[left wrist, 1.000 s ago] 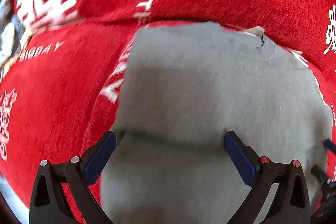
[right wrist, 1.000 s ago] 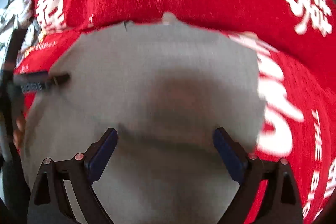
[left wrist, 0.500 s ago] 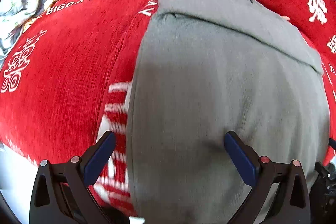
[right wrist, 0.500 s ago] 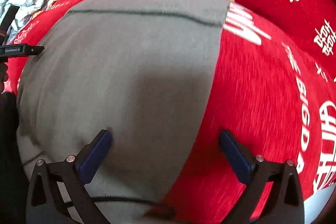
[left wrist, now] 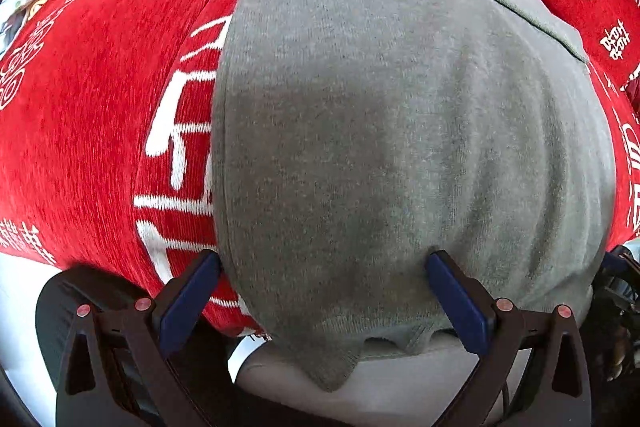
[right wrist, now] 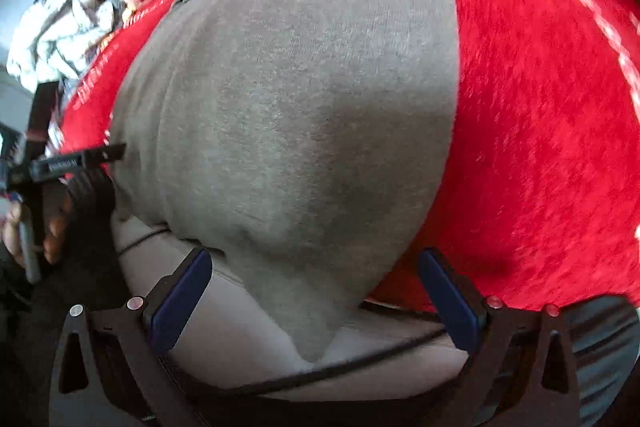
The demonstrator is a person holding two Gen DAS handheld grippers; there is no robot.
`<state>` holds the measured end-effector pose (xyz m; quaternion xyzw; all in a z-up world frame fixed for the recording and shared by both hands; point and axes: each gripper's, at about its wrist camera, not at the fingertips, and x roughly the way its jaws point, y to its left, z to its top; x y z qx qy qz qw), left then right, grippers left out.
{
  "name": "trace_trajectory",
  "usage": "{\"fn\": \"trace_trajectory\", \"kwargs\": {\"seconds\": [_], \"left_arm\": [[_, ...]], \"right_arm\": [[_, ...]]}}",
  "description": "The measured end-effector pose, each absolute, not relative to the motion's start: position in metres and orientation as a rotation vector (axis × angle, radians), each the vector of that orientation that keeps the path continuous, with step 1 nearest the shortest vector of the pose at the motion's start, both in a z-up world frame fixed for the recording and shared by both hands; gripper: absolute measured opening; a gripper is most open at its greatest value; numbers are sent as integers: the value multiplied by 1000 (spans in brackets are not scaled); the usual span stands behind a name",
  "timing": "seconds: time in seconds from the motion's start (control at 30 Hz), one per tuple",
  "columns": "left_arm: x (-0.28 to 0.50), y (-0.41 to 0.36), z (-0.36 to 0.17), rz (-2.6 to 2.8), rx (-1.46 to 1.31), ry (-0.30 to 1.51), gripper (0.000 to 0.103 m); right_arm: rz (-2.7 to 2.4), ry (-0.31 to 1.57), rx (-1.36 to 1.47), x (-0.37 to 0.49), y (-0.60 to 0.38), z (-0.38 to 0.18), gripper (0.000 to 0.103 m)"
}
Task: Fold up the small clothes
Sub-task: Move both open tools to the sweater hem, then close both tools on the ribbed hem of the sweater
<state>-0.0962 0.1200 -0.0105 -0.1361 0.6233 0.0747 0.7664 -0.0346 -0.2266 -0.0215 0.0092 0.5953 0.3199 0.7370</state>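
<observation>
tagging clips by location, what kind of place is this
Probably a home, perhaps a bedroom: a red cover with white wedding lettering, a grey garment spread on it, and a pile of clothes at the far side.

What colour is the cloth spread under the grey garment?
Bright red cloth with white lettering and Chinese characters, under the grey garment; clearest in the left wrist view.
</observation>
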Motion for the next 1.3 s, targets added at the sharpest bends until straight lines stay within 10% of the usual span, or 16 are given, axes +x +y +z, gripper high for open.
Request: {"fn": "trace_trajectory", "kwargs": {"seconds": [0.33,0.67,1.17,1.3], "left_arm": [[-105,125,-28,146,-379,1428,103],[-117,130,-13,117,-415,1362,90],[-130,119,-27,49,-376,1469,90],[-126,105,-30,29,-300,1510,55]], "right_arm": [[735,1398,199,-42,-226,-39,102],[754,1459,197,-42,-222,-51,47],[772,1478,195,-44,-224,-55,64],[782,1458,168,-47,-219,-52,63]]}}
